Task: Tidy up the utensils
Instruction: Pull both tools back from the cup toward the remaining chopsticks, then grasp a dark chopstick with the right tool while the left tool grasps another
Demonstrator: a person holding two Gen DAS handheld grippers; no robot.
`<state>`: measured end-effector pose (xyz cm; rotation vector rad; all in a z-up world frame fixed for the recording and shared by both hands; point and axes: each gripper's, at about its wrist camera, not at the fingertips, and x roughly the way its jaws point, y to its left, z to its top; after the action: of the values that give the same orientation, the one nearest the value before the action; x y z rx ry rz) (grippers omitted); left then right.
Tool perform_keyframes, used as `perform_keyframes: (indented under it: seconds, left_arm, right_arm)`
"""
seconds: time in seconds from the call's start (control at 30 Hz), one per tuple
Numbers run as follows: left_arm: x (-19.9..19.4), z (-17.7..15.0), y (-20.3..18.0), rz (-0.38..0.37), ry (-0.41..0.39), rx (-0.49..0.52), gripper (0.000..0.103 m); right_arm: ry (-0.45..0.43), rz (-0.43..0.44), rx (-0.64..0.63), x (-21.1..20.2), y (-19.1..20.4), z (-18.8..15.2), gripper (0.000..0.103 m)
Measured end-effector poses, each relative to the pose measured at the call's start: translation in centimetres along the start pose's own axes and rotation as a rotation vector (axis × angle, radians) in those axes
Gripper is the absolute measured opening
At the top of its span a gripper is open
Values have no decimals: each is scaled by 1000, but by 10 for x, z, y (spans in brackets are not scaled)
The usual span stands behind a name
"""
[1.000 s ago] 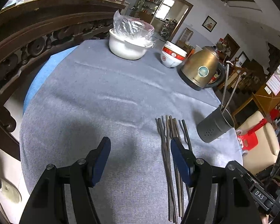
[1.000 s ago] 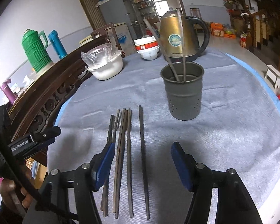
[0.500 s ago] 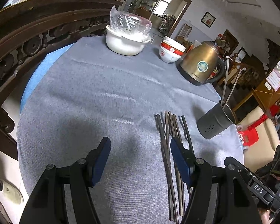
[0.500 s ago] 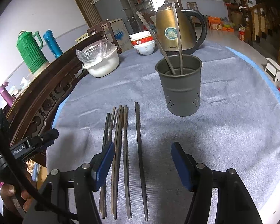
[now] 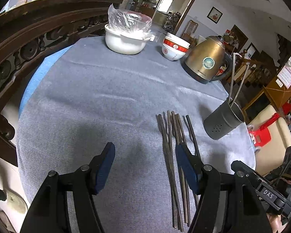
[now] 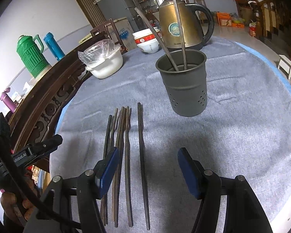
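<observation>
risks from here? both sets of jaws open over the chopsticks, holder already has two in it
1. The chopsticks on the cloth lie bunched and partly crossed; the right gripper, jaws open, could pinch several or knock neighbours askew. The lone chopstick lying apart looks the safer pick.
2. The holder stands free with two chopsticks leaning out; a clumsy insertion may tip it.
3. The left gripper hovers beside the same bundle, so the two could collide.

Dark chopsticks (image 6: 126, 155) lie side by side on the cloth near an upright grey holder (image 6: 184, 85) containing two.
</observation>
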<state>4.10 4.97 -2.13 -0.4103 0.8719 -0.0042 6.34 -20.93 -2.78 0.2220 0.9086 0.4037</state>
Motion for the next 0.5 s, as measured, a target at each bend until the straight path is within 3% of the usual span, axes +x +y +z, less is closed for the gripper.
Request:
perform_keyframes:
  seconds: [0.13, 0.4, 0.43, 0.5]
  left_arm:
    - [3, -1, 0, -10, 16, 3, 67]
    - [15, -3, 1, 15, 82, 6, 67]
    - [17, -3, 1, 20, 91, 7, 67]
    - [19, -4, 2, 19, 102, 5, 67]
  right_arm:
    - [28, -3, -29, -1, 2, 1, 66]
    - [184, -1, -80, 32, 7, 12, 66]
    - [201, -4, -90, 37, 9, 14, 62]
    - [231, -12, -111, 47, 14, 19, 43]
